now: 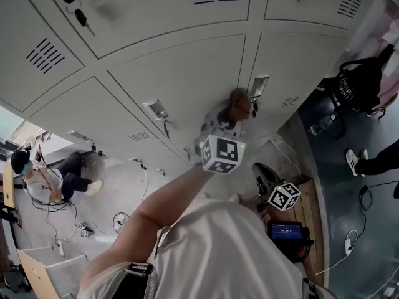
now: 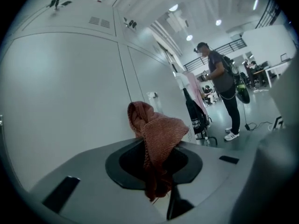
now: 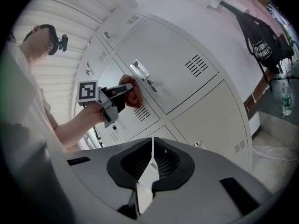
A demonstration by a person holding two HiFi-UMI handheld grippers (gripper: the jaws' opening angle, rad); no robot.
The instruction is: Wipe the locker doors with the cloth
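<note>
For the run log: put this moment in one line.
left gripper: shut on cloth | cloth: at locker door | right gripper: shut, empty

Grey floor (image 1: 340, 185), white cable (image 1: 348, 245), water bottle (image 1: 321, 125)

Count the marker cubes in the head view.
2. One marker cube is on the left gripper, which holds the cloth; the other is on the right gripper, lower right. None seems hidden.

Rust-red knit cloth (image 2: 158, 130), bunched, seemingly against grey locker door (image 2: 65, 101)
</note>
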